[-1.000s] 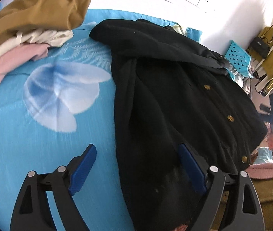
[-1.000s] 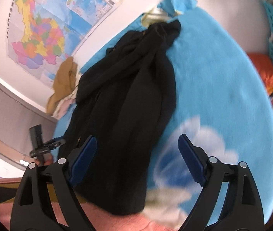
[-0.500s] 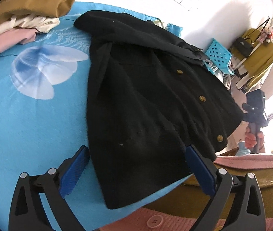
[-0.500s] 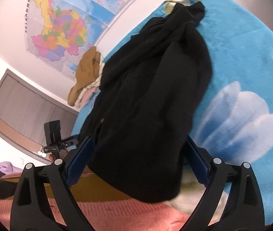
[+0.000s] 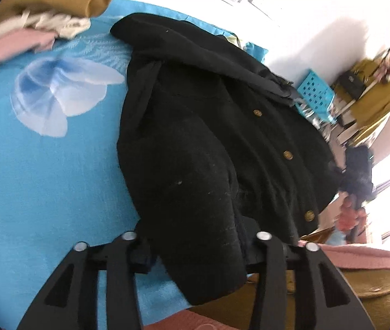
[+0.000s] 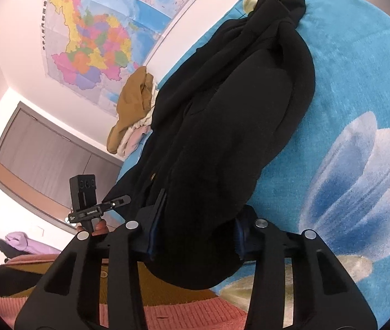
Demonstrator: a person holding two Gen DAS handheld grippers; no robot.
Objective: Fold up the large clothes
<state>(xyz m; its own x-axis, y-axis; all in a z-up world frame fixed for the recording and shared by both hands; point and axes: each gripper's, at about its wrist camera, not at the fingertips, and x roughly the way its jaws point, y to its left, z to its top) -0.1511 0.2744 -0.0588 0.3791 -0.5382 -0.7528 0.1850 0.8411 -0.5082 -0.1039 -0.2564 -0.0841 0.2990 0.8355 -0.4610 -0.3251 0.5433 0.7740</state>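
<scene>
A black woollen coat with brass-coloured buttons lies lengthwise on a bed spread with a turquoise sheet printed with pale blue-white flowers, its hem reaching the near edge of the bed. The left tool, its jaws having just been closing, is clamped on the coat's near hem; the blue pads are buried in dark cloth and cannot be made out. The right tool, its jaws likewise just closing, is clamped on the other near corner of the hem, with only slivers of blue pad showing at either side of the bunched fabric. The far end of the coat is crumpled, so that collar and sleeves are hard to tell apart. A heap of mustard, cream and pink garments sits at the far corner of the bed, cut off by the frame edge. In the left view, the right hand is blurred and partly hidden behind its tool. A coloured wall map hangs above the bed. A turquoise perforated plastic basket stands beyond the bed, half hidden by the coat.
</scene>
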